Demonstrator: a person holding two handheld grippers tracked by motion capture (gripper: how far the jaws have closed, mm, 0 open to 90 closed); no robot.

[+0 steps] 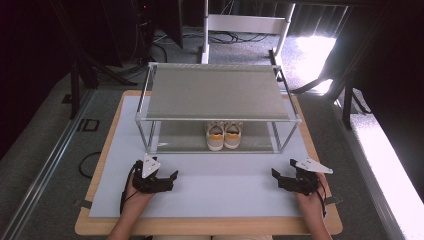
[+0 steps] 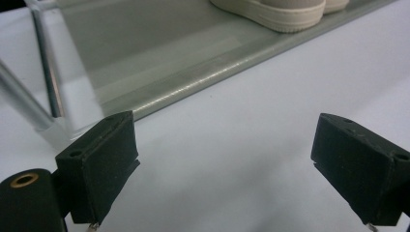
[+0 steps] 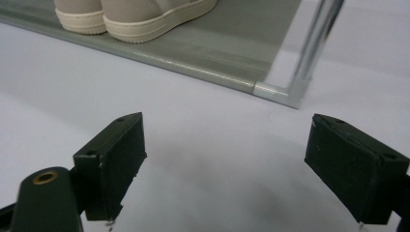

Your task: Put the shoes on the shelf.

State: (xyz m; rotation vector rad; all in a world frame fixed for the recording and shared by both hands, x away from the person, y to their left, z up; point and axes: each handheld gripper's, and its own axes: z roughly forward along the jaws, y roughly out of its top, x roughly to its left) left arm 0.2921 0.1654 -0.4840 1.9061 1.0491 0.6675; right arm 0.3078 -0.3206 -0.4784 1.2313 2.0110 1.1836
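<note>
Both grippers are black: the left gripper [image 1: 161,181] and right gripper [image 1: 285,178] each carry a grey triangular plate (and a black cable), with blocky fingers [image 2: 99,162].

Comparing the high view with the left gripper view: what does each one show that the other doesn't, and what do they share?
The high view alone has the rack's top shelf, the right gripper, both forearms, the wooden table edge and the floor.

The left gripper view alone gives a close look between the left gripper's black pads, wide apart with nothing between them.

Both show the pair of shoes on the lower shelf, a metal rack post and the white mat.
</note>
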